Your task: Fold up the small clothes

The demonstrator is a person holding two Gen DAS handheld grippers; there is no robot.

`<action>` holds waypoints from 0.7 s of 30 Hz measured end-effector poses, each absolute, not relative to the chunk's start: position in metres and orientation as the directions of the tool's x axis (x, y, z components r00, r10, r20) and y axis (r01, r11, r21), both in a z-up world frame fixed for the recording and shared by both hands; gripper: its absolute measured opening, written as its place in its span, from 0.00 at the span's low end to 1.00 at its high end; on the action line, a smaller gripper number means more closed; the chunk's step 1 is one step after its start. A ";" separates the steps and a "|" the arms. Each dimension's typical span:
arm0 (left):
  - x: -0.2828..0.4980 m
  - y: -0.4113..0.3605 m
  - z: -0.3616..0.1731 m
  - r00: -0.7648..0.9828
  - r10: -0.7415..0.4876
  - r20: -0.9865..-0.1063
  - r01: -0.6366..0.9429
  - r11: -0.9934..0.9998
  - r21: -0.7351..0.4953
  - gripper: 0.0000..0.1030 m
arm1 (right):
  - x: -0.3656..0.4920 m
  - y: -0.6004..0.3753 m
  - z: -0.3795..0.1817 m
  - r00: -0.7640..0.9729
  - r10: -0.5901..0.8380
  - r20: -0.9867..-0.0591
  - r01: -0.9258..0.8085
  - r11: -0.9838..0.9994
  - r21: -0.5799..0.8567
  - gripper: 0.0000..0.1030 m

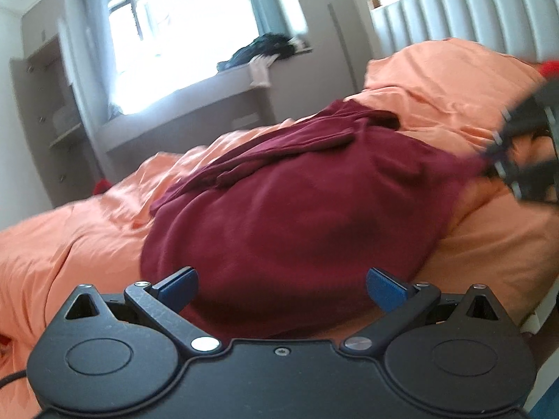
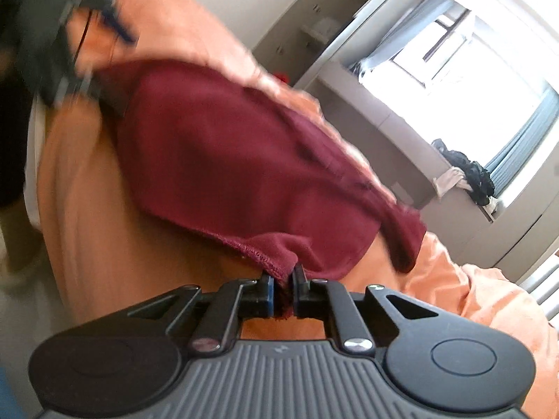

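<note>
Maroon garment [image 1: 297, 188] spread on the orange duvet [image 1: 70, 244] of a bed, sleeves bunched along its far edge. Left tool [image 1: 282, 288] spread wide just above the near hem, blue pads [image 1: 181, 288] clear of cloth. Right tool [image 2: 283, 291] pressed together on a stitched hem corner of the garment, lifted off the duvet. Much blurred; the other tool only a dark smear in each view. Padded headboard [image 1: 471, 7] cut off at the frame edge.
</note>
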State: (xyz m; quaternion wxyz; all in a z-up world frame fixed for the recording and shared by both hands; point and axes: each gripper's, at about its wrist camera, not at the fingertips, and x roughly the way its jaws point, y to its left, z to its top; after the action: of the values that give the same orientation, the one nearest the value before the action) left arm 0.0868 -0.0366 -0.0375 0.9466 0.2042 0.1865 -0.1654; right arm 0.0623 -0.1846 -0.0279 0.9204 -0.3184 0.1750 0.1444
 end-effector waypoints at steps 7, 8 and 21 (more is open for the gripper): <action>0.080 -0.071 -0.057 0.893 -0.241 -0.381 0.392 0.832 0.393 1.00 | 0.080 -0.214 0.038 0.900 0.257 -0.352 -0.390 0.835 -0.387 0.09; 0.081 -0.076 -0.059 0.897 -0.235 -0.374 0.383 0.834 0.396 1.00 | 0.081 -0.217 0.043 0.901 0.264 -0.343 -0.390 0.840 -0.377 0.09; 0.115 -0.048 -0.055 0.955 0.161 -0.251 -0.001 0.844 0.537 0.51 | 0.062 -0.242 0.067 0.948 0.255 -0.189 -0.306 0.891 -0.334 0.08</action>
State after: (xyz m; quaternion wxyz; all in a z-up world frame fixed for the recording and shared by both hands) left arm 0.1154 -0.0479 -0.0550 0.9492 0.2763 0.1447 0.0426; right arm 0.0617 -0.2417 0.0674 0.9699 -0.1826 0.0701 0.1447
